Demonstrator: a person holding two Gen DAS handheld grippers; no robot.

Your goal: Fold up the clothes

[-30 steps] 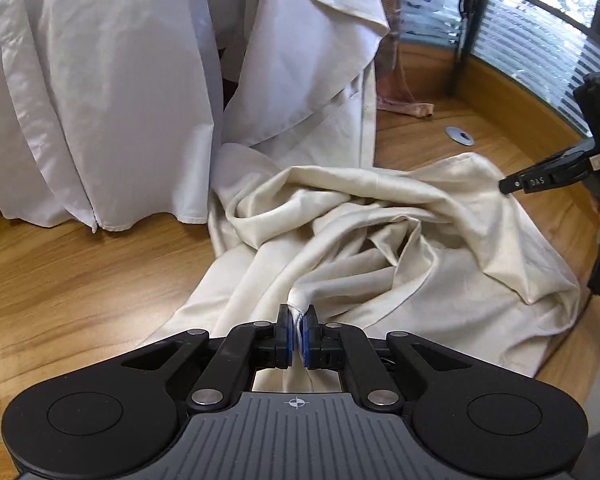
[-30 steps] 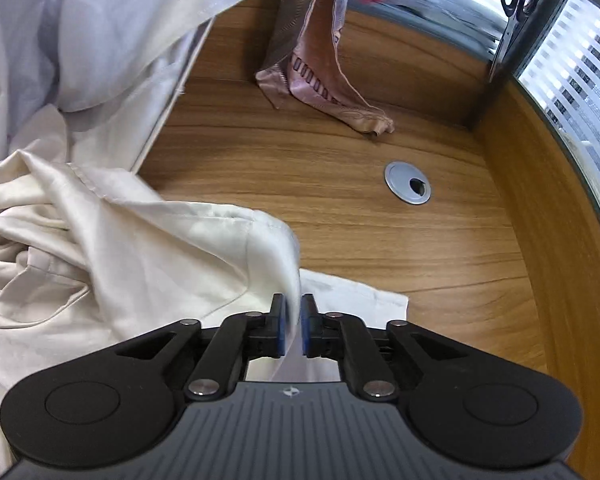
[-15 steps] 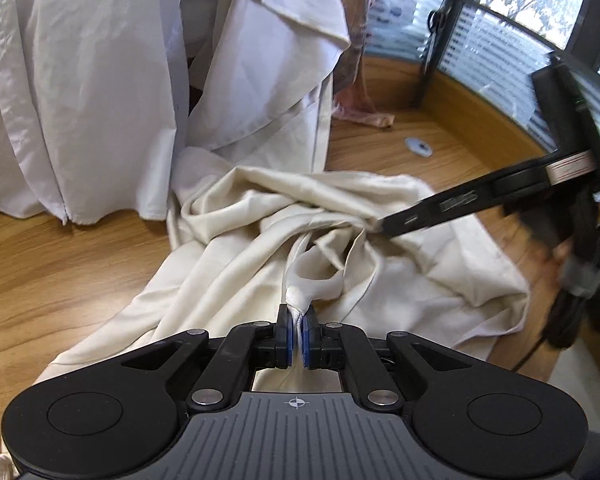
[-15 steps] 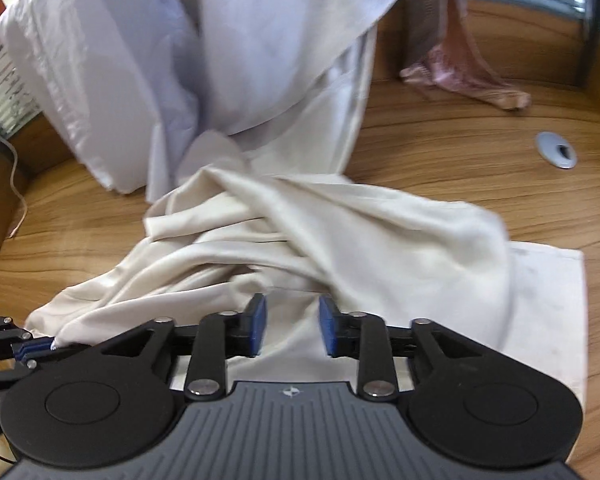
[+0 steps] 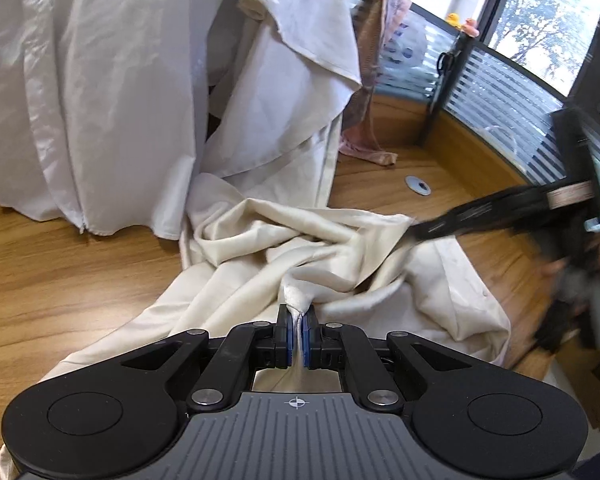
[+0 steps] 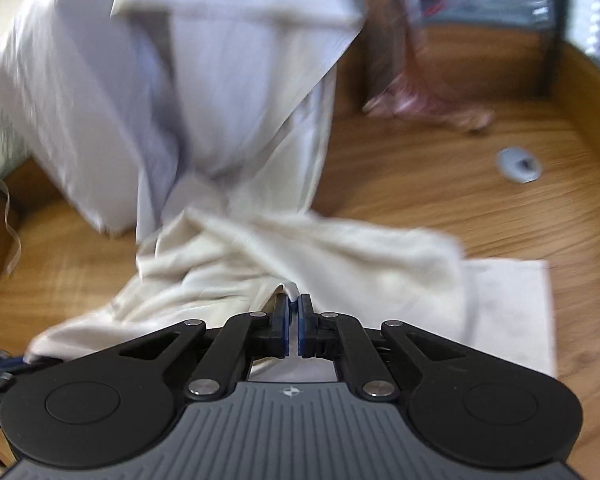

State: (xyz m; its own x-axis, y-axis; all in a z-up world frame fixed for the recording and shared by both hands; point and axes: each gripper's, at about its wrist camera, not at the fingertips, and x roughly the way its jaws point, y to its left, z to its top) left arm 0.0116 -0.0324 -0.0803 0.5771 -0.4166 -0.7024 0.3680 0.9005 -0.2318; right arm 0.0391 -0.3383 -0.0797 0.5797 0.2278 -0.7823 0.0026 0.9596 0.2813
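Observation:
A crumpled cream garment (image 5: 300, 248) lies on the wooden table (image 5: 60, 280). My left gripper (image 5: 298, 332) is shut on a pinched fold of it at the near edge. In the left wrist view my right gripper (image 5: 412, 232), blurred, holds a raised fold of the same garment at the right. In the right wrist view the right gripper (image 6: 294, 320) is shut on a fold of the cream garment (image 6: 340, 248), which spreads ahead of it.
White sheets (image 5: 100, 80) hang at the back and drape onto the table. A pink patterned cloth (image 5: 370, 148) hangs near the back wall. A grey cable grommet (image 5: 418, 185) sits in the tabletop. A slatted window partition (image 5: 500, 92) curves along the right.
The right gripper, open half a second ago, has closed on a fold of the cream garment and lifted it. The left gripper keeps its grip and has drawn back a little.

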